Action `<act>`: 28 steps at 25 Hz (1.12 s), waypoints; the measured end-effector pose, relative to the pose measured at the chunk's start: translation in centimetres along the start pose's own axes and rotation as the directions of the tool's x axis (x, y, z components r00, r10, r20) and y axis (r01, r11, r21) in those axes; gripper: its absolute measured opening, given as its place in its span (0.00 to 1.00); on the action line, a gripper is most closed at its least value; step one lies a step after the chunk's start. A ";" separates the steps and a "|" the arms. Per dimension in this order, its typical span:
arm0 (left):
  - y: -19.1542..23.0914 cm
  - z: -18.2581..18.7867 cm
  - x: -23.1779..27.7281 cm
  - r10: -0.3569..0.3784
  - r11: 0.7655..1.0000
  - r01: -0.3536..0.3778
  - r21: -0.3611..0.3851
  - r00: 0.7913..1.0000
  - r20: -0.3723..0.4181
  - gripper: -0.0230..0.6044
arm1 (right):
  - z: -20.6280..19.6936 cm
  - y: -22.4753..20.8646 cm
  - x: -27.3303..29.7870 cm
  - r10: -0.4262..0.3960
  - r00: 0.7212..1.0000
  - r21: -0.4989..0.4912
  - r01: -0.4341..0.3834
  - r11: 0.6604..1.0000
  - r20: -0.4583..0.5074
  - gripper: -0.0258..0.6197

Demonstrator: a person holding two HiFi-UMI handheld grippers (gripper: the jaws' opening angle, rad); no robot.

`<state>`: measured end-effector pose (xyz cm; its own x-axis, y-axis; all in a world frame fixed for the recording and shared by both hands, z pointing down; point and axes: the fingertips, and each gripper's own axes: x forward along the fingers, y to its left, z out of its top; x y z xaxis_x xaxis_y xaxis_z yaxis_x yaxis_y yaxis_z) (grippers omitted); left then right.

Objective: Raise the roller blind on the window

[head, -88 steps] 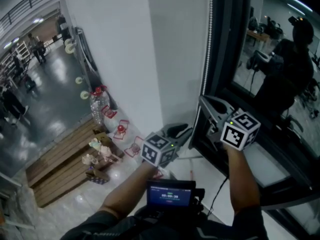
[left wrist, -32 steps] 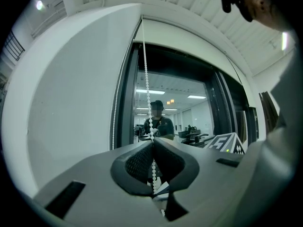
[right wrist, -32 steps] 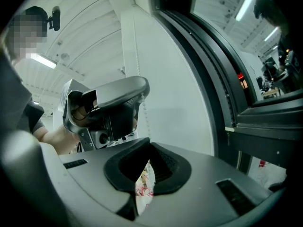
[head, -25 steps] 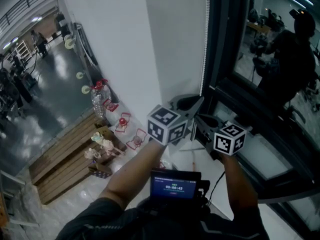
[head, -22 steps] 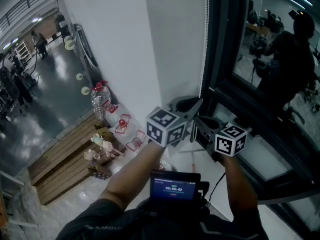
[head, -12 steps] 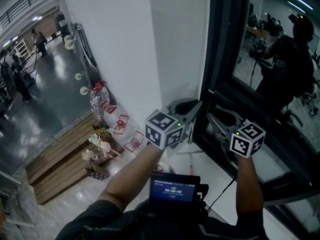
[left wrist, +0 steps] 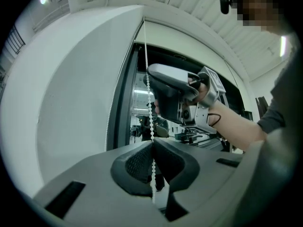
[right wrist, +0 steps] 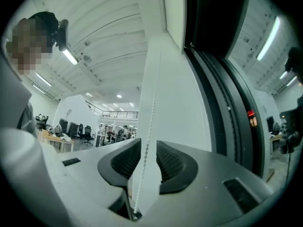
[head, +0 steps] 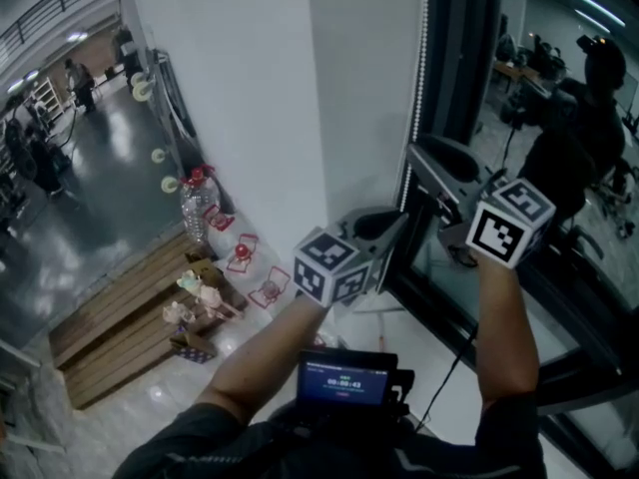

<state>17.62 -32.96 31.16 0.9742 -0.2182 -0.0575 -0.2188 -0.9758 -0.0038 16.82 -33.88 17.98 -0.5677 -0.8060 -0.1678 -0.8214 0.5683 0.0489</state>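
Up goes the right gripper [head: 417, 166] since a second ago, now higher beside the window [head: 539, 88]!
Its jaws have just been opening and stand apart, the blind's bead chain [head: 416, 88] hanging between them untouched. Lower down, the left gripper [head: 392, 228] is clamped tight on that chain, which runs along the dark frame's [head: 449, 58] left edge.

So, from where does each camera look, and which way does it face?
Head view: on the person's head, looking steeply down beside the window; both forearms, left gripper and right gripper show.
Left gripper view: on the left gripper, facing the window; its jaws shut on the bead chain; the right gripper shows above.
Right gripper view: on the right gripper, tilted up; its jaws, just opened, straddle the bead chain.
All share the bead chain.
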 end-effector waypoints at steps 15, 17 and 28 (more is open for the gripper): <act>0.7 -0.6 -0.2 0.004 1.000 -0.005 -0.002 1.000 -0.005 0.04 | -0.5 0.1 1.7 0.031 0.999 0.069 -0.033 0.997 0.022 0.05; 0.8 -1.4 -0.1 0.003 1.000 -0.003 -0.002 1.000 -0.019 0.04 | -1.1 0.1 1.8 0.031 1.000 0.069 -0.031 0.997 0.007 0.05; 0.6 -7.2 -0.2 0.005 0.997 -0.014 -0.079 0.994 -0.113 0.04 | -7.7 0.1 1.1 0.016 0.996 0.131 -0.004 0.991 -0.091 0.04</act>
<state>17.68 -33.61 38.34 0.9731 -0.2235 0.0553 -0.2273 -0.9709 0.0759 15.65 -36.02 25.42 -0.5833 -0.8086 -0.0772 -0.8048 0.5882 -0.0795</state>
